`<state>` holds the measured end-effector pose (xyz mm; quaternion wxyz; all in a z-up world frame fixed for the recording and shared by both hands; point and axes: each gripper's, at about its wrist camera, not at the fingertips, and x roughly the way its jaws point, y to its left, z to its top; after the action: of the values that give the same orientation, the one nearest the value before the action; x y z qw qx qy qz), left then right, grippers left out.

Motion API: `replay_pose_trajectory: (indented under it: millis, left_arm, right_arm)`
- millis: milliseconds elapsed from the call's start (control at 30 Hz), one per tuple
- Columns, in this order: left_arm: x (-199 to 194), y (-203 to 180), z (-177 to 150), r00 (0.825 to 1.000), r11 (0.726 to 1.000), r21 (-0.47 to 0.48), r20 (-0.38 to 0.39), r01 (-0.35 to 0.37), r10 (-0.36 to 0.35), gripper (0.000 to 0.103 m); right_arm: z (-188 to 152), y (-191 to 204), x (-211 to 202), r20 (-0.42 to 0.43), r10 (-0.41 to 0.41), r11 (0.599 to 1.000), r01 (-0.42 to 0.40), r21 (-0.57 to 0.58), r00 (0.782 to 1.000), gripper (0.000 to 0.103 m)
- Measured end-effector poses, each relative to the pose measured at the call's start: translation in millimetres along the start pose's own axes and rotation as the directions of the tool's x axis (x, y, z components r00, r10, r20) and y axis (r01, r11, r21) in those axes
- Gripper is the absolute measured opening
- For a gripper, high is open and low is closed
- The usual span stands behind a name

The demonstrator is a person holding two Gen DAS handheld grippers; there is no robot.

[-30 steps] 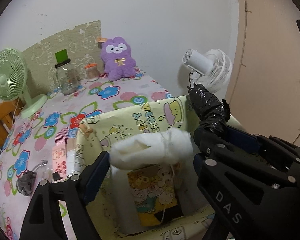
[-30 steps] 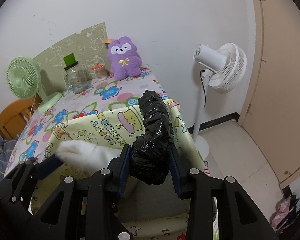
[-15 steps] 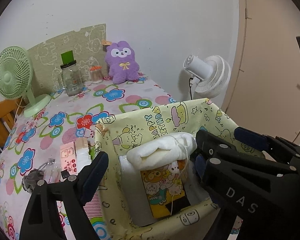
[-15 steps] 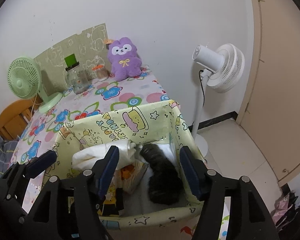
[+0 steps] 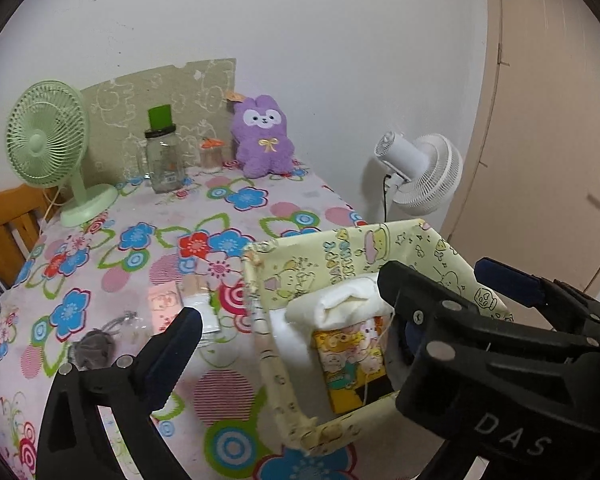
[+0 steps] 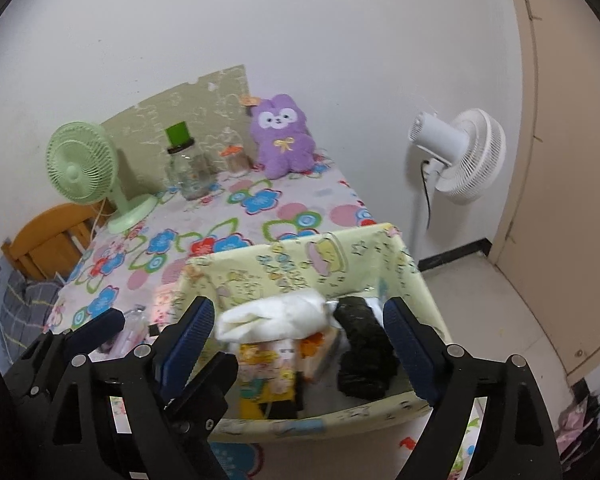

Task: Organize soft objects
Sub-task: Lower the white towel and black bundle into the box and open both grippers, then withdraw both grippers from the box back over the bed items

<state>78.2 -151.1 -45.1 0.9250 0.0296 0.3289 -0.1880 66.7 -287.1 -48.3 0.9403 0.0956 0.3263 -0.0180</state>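
Observation:
A yellow cartoon-print box [image 5: 340, 256] [image 6: 300, 264] stands at the table's near right corner. Inside it lie a white soft roll [image 5: 348, 308] [image 6: 276, 316], a black wrapped bundle [image 6: 364, 352] and a yellow cartoon pouch [image 5: 352, 364]. My left gripper [image 5: 296, 320] hovers above the box's left wall, its jaws still opening with nothing pressed between them. My right gripper [image 6: 296, 312] is above the box, jaws also opening, and the bundle lies free below. In the left wrist view the right gripper's fingers [image 5: 460, 340] hide the bundle. A purple plush [image 5: 262, 136] sits by the wall.
On the flowered tablecloth [image 5: 140, 240] stand a green desk fan [image 5: 48, 136], a glass jar [image 5: 162, 156] and a small jar [image 5: 212, 154]. A pink packet [image 5: 164, 304] and a grey fluffy item [image 5: 94, 348] lie left of the box. A white floor fan [image 6: 460, 156] stands beside the table.
The left gripper let go of the white roll and the right gripper let go of the black bundle; both now lie in the box. Both grippers drew back and up, jaws wider.

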Motion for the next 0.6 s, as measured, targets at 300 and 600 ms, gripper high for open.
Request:
replay_pose_trajectory:
  millis: [300, 600]
  left_arm:
    - [-26.5, 21.1, 2.4, 0.998, 0.999, -0.013, 0.046, -0.037, 0.037, 0.103]
    - [-50.9, 36.4, 3.5, 0.995, 0.998, -0.023, 0.087, -0.053, 0.055, 0.103]
  right_arm:
    - [3.3, 32.1, -19.1, 0.067, 0.014, 0.999, -0.011, -0.05, 0.998, 0.099]
    - [5.2, 59.7, -37.4, 0.115, 0.033, 0.996, -0.023, -0.088, 0.993, 0.103]
